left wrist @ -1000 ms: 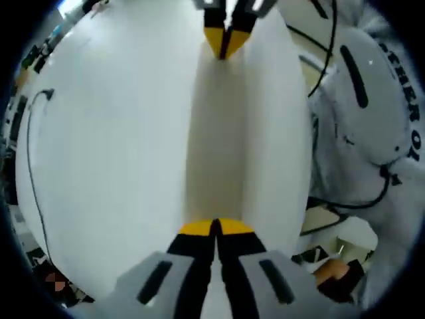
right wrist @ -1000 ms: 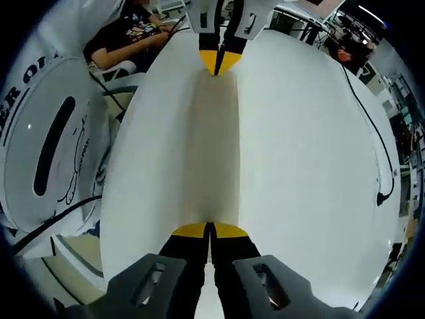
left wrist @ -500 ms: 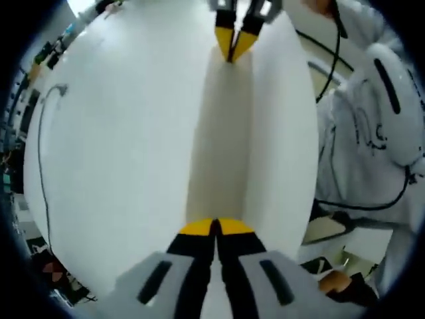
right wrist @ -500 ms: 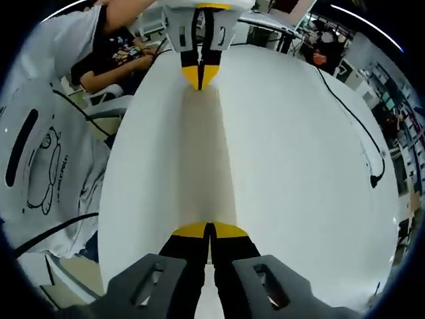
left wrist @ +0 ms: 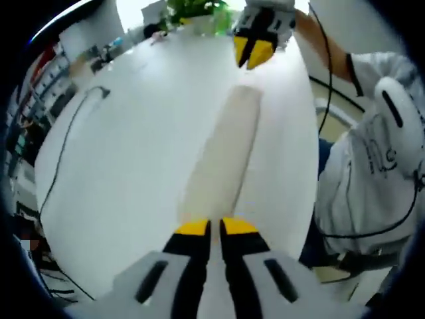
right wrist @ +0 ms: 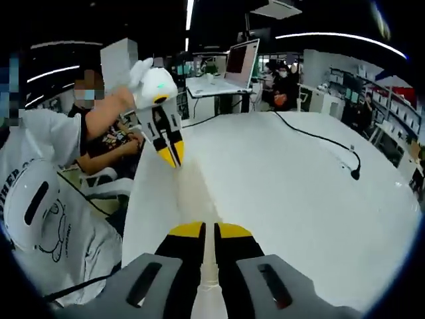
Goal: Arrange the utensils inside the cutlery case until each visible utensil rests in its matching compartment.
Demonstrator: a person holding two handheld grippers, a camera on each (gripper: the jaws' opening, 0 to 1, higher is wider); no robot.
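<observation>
Both grippers, left (left wrist: 215, 228) and right (right wrist: 208, 230), are nearly clenched on nothing, the beige case (left wrist: 222, 156) lying toward 12 o'clock.

- Surface (left wrist: 133, 153): broad, plain white top; seen in both the left gripper view and the right gripper view (right wrist: 285, 193).
- Cutlery case (left wrist: 222, 156): long, narrow, pale beige; lies flat on the surface, near its person-side edge and running along it. Lid side up or open cannot be told; no utensils can be made out.
- Black cable (left wrist: 63, 153): lies on the surface, well apart from the case, ending in a small dark plug. In the right gripper view it (right wrist: 325, 141) curves across the far part of the top.
- Laptop (right wrist: 240, 63): open, standing at the far end of the surface.
</observation>
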